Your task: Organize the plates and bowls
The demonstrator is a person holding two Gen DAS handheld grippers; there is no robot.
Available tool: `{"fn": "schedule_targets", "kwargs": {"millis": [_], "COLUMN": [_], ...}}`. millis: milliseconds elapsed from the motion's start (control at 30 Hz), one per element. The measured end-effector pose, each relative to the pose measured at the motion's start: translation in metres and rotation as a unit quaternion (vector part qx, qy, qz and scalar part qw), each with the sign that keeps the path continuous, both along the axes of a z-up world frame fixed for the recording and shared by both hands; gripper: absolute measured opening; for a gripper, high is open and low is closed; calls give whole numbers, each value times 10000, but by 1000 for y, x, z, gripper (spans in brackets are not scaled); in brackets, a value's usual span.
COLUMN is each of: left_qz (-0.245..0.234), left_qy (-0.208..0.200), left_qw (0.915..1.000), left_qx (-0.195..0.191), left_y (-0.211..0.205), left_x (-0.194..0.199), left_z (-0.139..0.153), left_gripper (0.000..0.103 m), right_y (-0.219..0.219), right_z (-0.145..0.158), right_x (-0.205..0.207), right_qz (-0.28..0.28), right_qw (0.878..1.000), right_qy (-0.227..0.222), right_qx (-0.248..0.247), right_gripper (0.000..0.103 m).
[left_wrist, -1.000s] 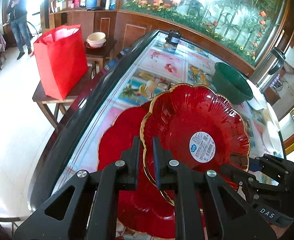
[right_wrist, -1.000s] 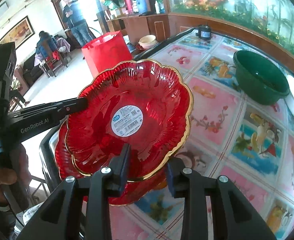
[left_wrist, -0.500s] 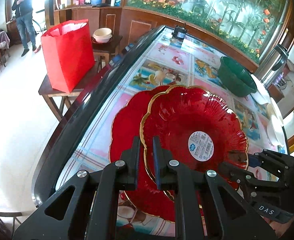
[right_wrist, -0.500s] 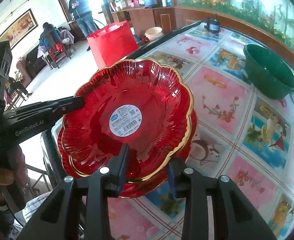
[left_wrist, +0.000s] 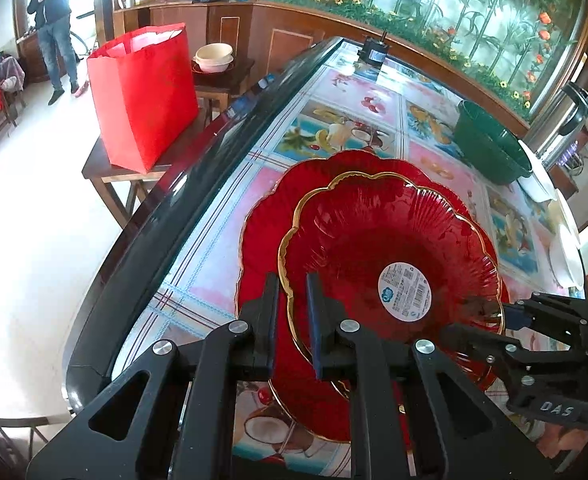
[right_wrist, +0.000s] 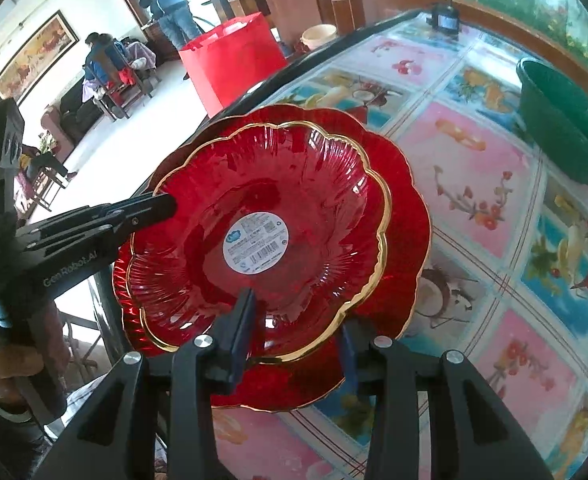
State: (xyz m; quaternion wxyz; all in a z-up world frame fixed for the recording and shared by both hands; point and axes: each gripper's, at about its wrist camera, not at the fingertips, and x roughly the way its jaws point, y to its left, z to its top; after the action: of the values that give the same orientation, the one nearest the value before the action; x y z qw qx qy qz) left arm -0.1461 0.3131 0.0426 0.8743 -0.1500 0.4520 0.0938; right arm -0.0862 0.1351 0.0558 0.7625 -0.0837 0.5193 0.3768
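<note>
Left wrist view: red bowl (left_wrist: 390, 256) has sunk onto red plate (left_wrist: 270, 220); left gripper (left_wrist: 292, 316) jaws pinch its rim, right gripper (right_wrist: 294, 344) jaws loosened around it, so stacking's nearly done.

glossy ribbed glass bowl (left_wrist: 390, 256), paper bag (left_wrist: 142, 92)

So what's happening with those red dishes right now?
A person holds the smaller red gold-rimmed dish by its rim with two tools, just above or on the larger red plate lying on the patterned table. The left tool is clamped on the rim's near-left edge. The right tool straddles the rim's other side with its jaws parted. A green basin sits farther back.
</note>
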Motion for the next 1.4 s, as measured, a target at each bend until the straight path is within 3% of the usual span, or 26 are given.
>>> {"fn": "schedule_targets", "kwargs": {"millis": [167, 267, 567, 833, 900, 967, 1133, 1400], "left_qz": [-16, 8, -5, 205, 208, 211, 66, -423], "left_qy": [36, 35, 10, -355, -418, -536, -881, -1032], "left_qw": [10000, 9999, 9994, 9969, 9959, 9946, 9914, 9887], "left_qx": [-61, 106, 343, 678, 768, 861, 961, 998], "left_y": [2, -1, -5, -9, -13, -21, -47, -106], "left_x": [4, 6, 7, -1, -2, -2, -1, 16], "left_z": [-6, -5, -5, 9, 14, 22, 40, 49], "left_gripper": [14, 13, 13, 14, 28, 56, 57, 57], "right_y": [-4, -10, -18, -31, -38, -45, -77, -140], "right_z": [11, 15, 29, 30, 33, 36, 46, 53], "right_x": [-3, -1, -2, -2, -4, -4, -2, 5], "right_qz": [-32, -67, -99, -173, -197, -251, -534, -1174], "right_qw": [9999, 9999, 9996, 9991, 9989, 9985, 9965, 9902], "right_qy": [-106, -148, -248, -185, -211, -216, -291, -399], "right_qx": [-38, -27, 126, 329, 362, 425, 576, 642], "right_gripper": [45, 50, 51, 57, 62, 65, 73, 78]}}
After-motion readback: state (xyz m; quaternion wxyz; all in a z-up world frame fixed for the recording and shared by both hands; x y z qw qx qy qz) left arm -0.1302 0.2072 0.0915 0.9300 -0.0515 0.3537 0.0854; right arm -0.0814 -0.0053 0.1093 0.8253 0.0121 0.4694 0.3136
